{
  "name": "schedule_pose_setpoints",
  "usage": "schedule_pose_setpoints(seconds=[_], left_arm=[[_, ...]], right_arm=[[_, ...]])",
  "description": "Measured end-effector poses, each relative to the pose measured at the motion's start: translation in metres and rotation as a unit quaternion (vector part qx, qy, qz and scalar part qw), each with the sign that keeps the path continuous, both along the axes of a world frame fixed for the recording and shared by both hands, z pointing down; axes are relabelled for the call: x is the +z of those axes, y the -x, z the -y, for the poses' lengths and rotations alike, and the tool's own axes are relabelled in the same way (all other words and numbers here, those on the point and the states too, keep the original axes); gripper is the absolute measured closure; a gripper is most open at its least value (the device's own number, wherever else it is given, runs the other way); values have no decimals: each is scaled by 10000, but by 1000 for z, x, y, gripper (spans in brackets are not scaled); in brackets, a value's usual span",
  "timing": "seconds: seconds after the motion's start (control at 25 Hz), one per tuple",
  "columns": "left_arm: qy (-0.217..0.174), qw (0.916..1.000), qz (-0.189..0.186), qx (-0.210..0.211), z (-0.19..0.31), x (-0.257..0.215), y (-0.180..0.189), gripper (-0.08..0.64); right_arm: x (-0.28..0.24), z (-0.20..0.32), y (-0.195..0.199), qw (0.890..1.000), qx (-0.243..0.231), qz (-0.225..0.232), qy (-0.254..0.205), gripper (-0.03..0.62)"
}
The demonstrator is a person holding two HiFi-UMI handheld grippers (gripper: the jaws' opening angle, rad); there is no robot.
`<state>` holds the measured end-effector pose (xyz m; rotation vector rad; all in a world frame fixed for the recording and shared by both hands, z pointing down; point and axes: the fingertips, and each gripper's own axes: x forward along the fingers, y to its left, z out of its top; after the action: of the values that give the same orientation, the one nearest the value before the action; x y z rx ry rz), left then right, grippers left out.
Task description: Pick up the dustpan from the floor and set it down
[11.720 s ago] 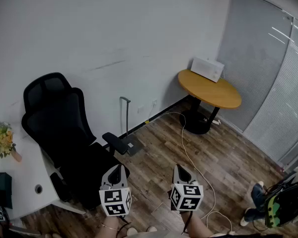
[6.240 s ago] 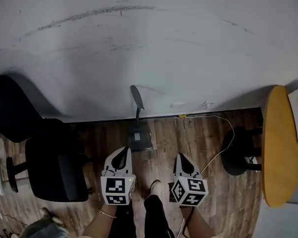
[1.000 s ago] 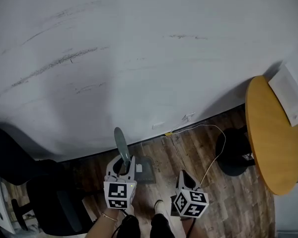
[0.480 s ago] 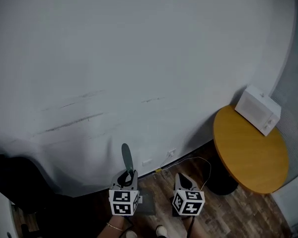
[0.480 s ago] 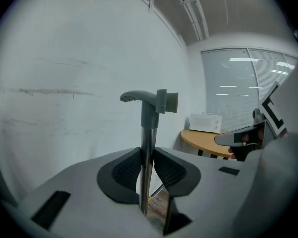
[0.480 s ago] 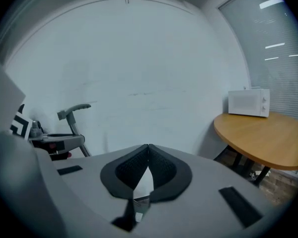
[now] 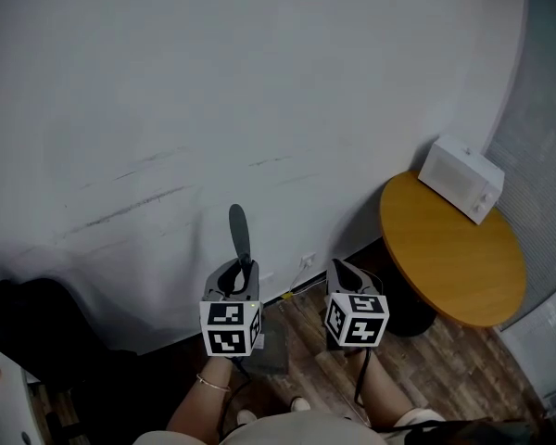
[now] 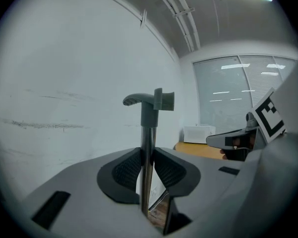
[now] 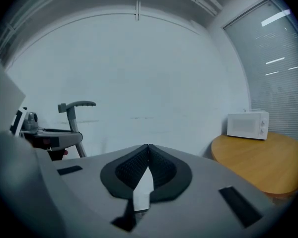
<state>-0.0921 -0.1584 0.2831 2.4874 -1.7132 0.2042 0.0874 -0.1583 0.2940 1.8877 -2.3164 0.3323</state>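
A brown wood-plank floor (image 7: 454,364) fills the bottom of the head view, below a pale wall. At the lower right of the frame the black pedestal foot (image 7: 413,319) of a round table with an orange-brown wooden top (image 7: 449,262) stands on the planks, close to the wall. A white box-shaped microwave oven (image 7: 461,179) sits on the tabletop's far edge, against the wall. At the lower left a black chair (image 7: 37,332) stands on the floor, dim and hard to make out.
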Motion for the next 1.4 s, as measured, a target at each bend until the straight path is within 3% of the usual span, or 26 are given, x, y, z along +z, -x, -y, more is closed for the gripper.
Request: schedule_pose_setpoints(seconds=[0.36,0.68,0.92,1.4], left_arm=[[20,9992,34,395,-1,2,-18,468],[159,9947,77,1012,-3,15,-51,468],[275,9889,127,1457,-8,28,-98,468],[369,9764,147,2124,-6,44,-207,468]], right_arm=[[-1,-7,-11,9996,267,-36,20,560],[8,-28,-39,9964,829,-48,144,560],[21,-49,-87,9905,1346,44,264,560],[41,-61,-189,9805,1901,225,443,560]])
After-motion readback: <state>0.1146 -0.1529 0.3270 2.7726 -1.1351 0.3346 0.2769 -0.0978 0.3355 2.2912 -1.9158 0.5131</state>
